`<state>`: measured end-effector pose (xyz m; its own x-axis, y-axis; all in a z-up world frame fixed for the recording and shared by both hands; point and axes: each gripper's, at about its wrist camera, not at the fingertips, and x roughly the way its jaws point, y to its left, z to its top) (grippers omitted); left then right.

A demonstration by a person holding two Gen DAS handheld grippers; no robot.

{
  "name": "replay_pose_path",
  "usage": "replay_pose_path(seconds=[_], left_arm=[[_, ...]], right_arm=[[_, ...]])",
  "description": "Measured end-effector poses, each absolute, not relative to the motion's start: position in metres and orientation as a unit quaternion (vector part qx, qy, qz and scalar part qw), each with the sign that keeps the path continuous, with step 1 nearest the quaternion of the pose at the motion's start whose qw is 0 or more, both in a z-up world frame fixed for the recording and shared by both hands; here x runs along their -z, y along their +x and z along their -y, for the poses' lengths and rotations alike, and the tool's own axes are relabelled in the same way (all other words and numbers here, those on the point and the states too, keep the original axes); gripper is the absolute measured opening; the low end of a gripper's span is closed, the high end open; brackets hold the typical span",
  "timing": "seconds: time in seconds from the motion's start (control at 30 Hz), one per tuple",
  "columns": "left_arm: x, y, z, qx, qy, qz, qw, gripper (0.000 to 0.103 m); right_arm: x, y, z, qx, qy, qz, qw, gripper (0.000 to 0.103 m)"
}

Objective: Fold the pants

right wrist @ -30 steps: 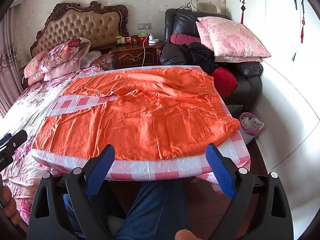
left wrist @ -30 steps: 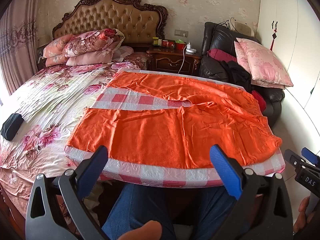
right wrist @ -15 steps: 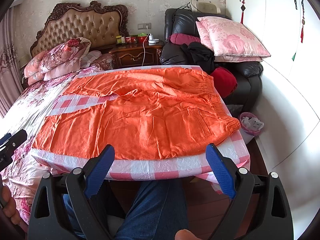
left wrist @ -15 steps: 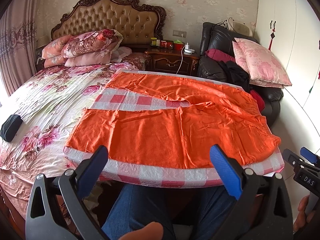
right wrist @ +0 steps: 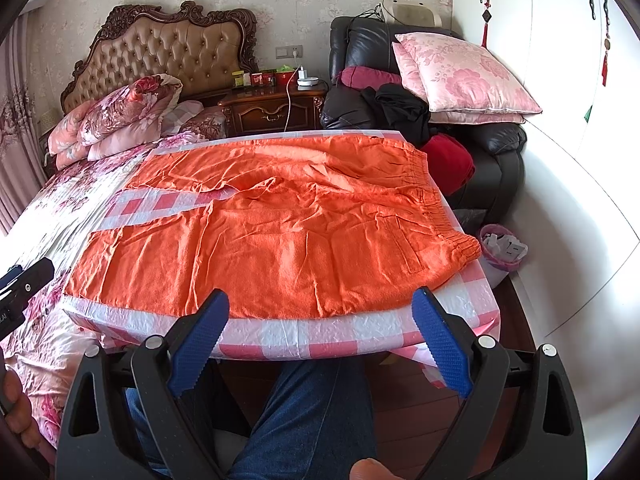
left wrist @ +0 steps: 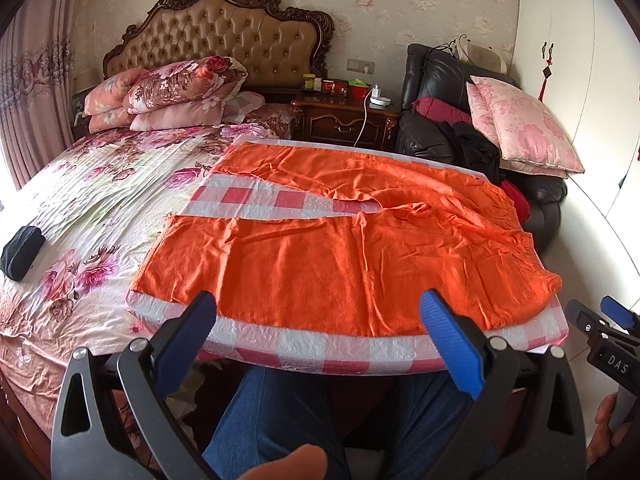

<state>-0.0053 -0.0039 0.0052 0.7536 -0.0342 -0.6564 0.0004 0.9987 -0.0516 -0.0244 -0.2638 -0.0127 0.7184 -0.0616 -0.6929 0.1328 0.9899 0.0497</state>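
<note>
Orange pants [left wrist: 340, 248] [right wrist: 280, 232] lie spread flat and wrinkled on a table with a pink-and-white checked cloth [left wrist: 320, 346] [right wrist: 288, 332]. The two legs run to the left with a strip of cloth showing between them; the elastic waistband [right wrist: 436, 196] is at the right. My left gripper [left wrist: 320, 340] hovers open before the table's near edge, holding nothing. My right gripper [right wrist: 320, 332] is also open and empty at the near edge, further right. Each gripper shows at the edge of the other's view.
A bed with a floral cover [left wrist: 100, 200] adjoins the table's left side, with a dark pouch [left wrist: 22, 252] on it. A black armchair with pink cushions [right wrist: 460, 76] and a nightstand [right wrist: 272, 108] stand behind. A small bin [right wrist: 502, 248] sits right of the table. The person's jeans-clad legs [right wrist: 312, 412] are below.
Both grippers stay open and almost still; the left wrist view has shifted very slightly. The pants have not moved.
</note>
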Motion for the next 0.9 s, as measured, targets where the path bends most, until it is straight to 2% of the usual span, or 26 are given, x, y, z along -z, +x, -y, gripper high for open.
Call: replay_pose_path(seconds=[0.1, 0.9], left_arm=[[-0.005, -0.006, 0.003, 0.01, -0.024, -0.351, 0.936, 0.102], [-0.005, -0.006, 0.003, 0.01, -0.025, -0.353, 0.935, 0.102]], right_arm=[[0.013, -0.024, 0.264, 0.053, 0.048, -0.371, 0.926, 0.092], [0.021, -0.024, 0.261, 0.05, 0.046, -0.375, 0.924, 0.092]])
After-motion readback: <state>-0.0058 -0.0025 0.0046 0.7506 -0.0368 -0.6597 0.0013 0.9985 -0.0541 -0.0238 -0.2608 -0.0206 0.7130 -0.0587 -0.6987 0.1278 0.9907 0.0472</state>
